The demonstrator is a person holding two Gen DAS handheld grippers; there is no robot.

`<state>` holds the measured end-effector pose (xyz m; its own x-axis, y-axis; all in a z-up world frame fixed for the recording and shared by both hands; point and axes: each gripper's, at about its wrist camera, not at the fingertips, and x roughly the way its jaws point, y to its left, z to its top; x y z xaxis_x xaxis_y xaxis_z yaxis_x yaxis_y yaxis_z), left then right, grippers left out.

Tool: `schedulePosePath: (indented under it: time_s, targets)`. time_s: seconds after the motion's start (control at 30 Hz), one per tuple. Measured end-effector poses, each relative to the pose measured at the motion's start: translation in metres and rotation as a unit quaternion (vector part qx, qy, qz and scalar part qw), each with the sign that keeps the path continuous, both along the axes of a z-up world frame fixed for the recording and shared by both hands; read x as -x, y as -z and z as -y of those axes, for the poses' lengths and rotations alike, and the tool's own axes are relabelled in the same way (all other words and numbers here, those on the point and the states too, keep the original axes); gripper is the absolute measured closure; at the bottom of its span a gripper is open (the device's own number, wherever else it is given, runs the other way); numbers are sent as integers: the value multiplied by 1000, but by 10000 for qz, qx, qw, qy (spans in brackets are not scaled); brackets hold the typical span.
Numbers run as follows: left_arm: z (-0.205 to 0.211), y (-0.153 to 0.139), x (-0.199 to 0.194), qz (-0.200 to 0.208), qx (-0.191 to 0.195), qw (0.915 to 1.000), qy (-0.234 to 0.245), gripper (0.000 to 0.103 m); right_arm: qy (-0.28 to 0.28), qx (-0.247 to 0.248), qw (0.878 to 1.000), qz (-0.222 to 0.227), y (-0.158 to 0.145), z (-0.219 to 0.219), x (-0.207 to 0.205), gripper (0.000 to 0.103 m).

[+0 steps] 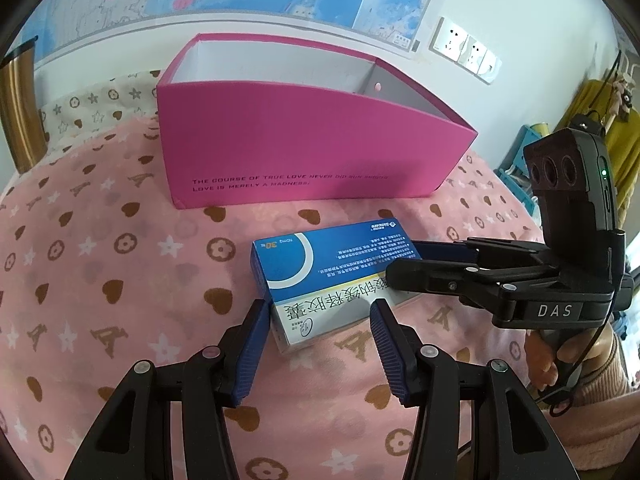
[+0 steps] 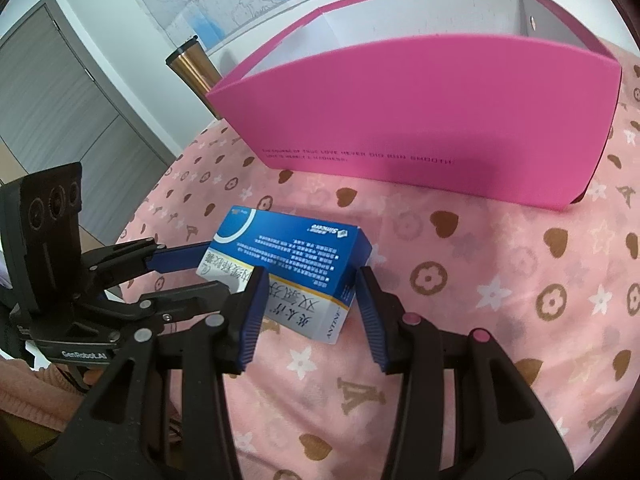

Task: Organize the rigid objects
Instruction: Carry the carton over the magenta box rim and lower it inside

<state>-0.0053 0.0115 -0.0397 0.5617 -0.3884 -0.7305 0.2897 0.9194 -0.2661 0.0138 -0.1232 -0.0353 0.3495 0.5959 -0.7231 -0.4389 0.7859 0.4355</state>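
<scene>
Two medicine boxes lie stacked on the pink blanket: a blue box (image 1: 332, 260) (image 2: 292, 244) leans on top of a white box (image 1: 320, 316) (image 2: 304, 312). Behind them stands an open pink cardboard box (image 1: 300, 144) (image 2: 420, 120) with a white inside. My left gripper (image 1: 319, 306) (image 2: 222, 268) has its jaws partly apart around one end of the white box. From the other side my right gripper (image 2: 310, 274) (image 1: 404, 262) straddles the opposite end of the stack, also partly apart. Pad tips sit right beside the cardboard. Both boxes rest on the blanket.
The blanket (image 1: 120, 248) with hearts and stars covers the whole surface. A gold tumbler (image 1: 20, 108) (image 2: 196, 68) stands left of the pink box. A map and wall sockets (image 1: 464, 48) are behind, a grey door (image 2: 60, 100) to the left. A hand (image 1: 560, 356) holds the right gripper's handle.
</scene>
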Motion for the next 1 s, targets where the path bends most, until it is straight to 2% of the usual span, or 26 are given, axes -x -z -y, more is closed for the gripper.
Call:
schedulePosePath:
  time_s: [1.0]
  targets:
    - [4, -34, -1, 527, -95, 9986, 54, 51, 100, -31, 9990, 436, -32, 5, 0, 55]
